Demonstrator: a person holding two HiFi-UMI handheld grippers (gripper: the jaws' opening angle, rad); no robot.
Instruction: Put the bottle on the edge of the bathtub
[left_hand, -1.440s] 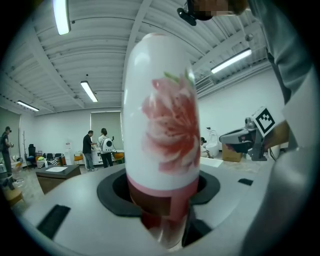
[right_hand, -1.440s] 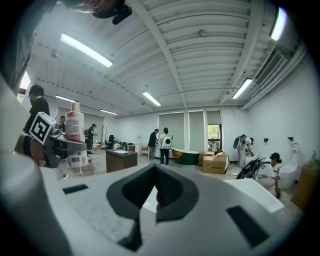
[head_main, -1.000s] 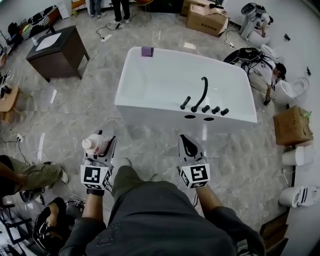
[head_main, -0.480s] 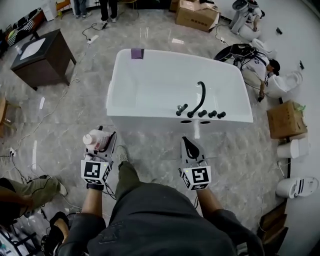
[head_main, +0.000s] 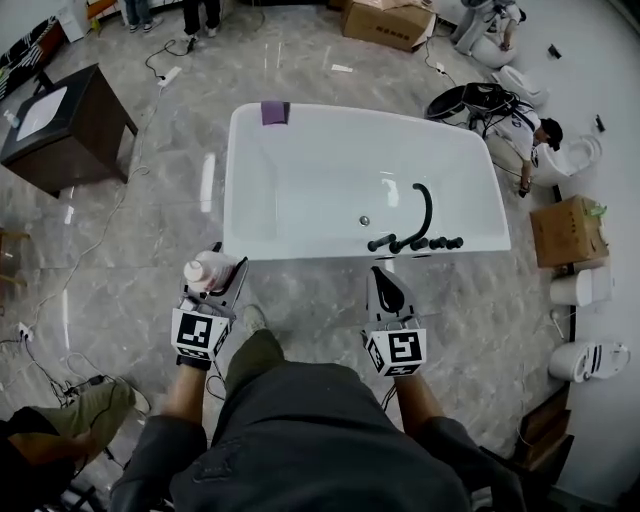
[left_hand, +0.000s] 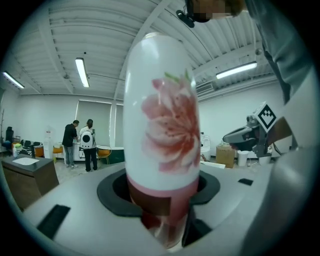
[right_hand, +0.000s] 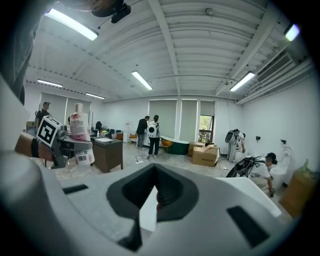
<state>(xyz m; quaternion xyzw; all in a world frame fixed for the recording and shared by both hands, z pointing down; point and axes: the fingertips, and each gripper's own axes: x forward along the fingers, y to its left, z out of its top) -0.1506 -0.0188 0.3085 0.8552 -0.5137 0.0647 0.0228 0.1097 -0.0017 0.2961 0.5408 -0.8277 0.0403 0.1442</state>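
Observation:
The bottle (head_main: 203, 270) is white with a pink flower print and a pink band, and it stands upright in my left gripper (head_main: 218, 270), which is shut on it. It fills the left gripper view as the bottle (left_hand: 162, 125). It hangs over the floor, just short of the near left corner of the white bathtub (head_main: 300, 247). My right gripper (head_main: 386, 288) is shut with nothing in it and hovers in front of the tub's near rim, below the black faucet (head_main: 418, 222). From the right gripper view the bottle (right_hand: 78, 122) shows at the left.
A purple pad (head_main: 274, 112) lies on the tub's far rim. A dark table (head_main: 60, 130) stands at the left, cardboard boxes (head_main: 566, 230) and toilets (head_main: 590, 357) at the right. A crouching person (head_main: 530, 135) is beyond the tub's right end. Cables run over the floor.
Both grippers have come closer to the tub's near side, and the tub now sits nearer in view. The left gripper still holds the bottle; the right stays shut.

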